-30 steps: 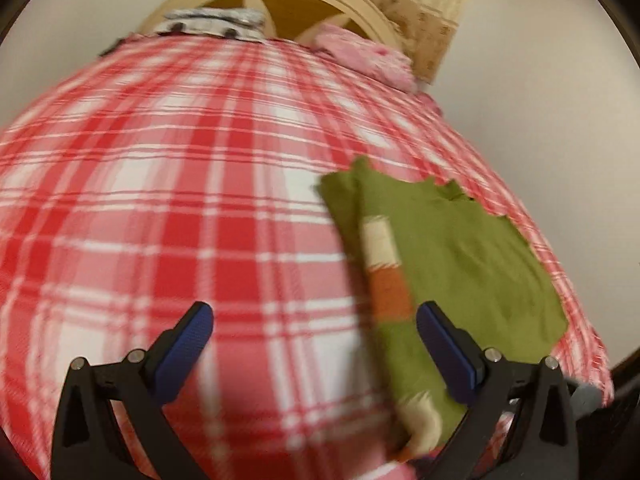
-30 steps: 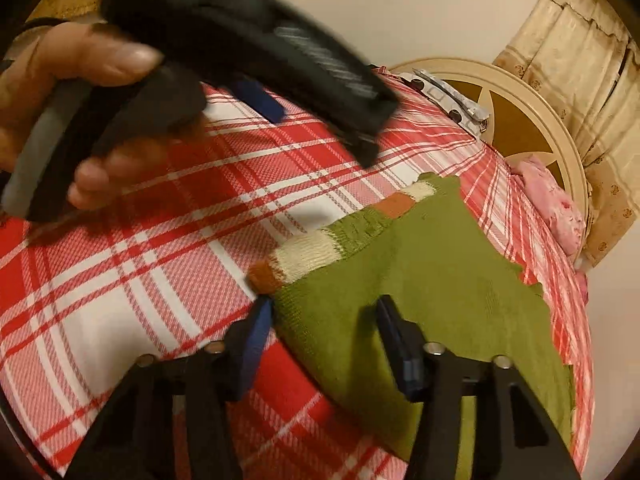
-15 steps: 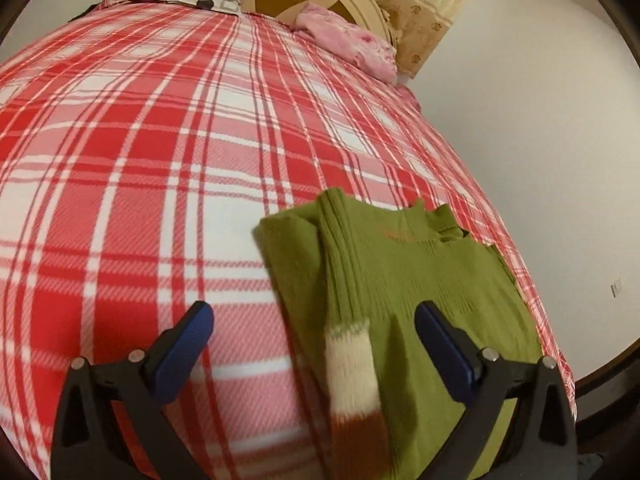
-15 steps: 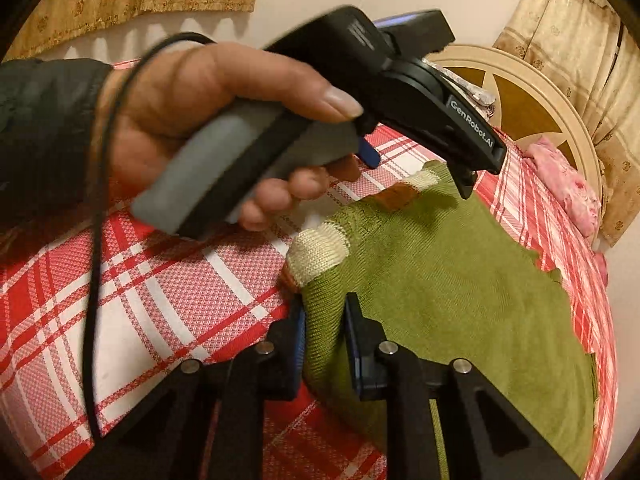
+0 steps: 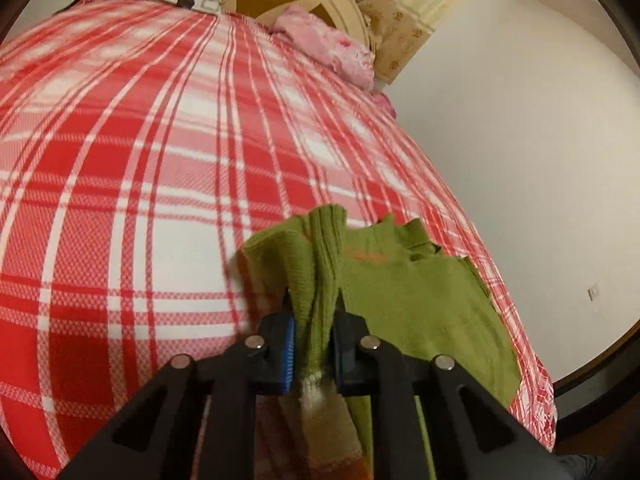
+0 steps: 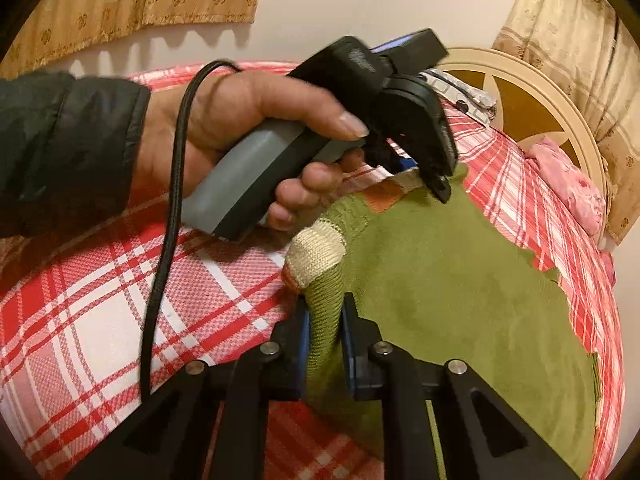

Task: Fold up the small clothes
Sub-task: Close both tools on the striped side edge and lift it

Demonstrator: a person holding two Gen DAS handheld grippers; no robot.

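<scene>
Both grippers pinching the green sweater (image 6: 460, 280) by its edge, ready to fold.
The left gripper (image 5: 314, 340) and the right gripper (image 6: 325, 344) are closing on bunched knit (pads already pressing); next, I judge, lift both together and carry the edge across.

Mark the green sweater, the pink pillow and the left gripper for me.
green sweater (image 6: 460, 280), right wrist view, on the flat body panel.
pink pillow (image 5: 324, 46), left wrist view, on its top surface near the headboard.
left gripper (image 5: 314, 344), left wrist view, midway between fingertips, where the sleeve is pinched.
</scene>
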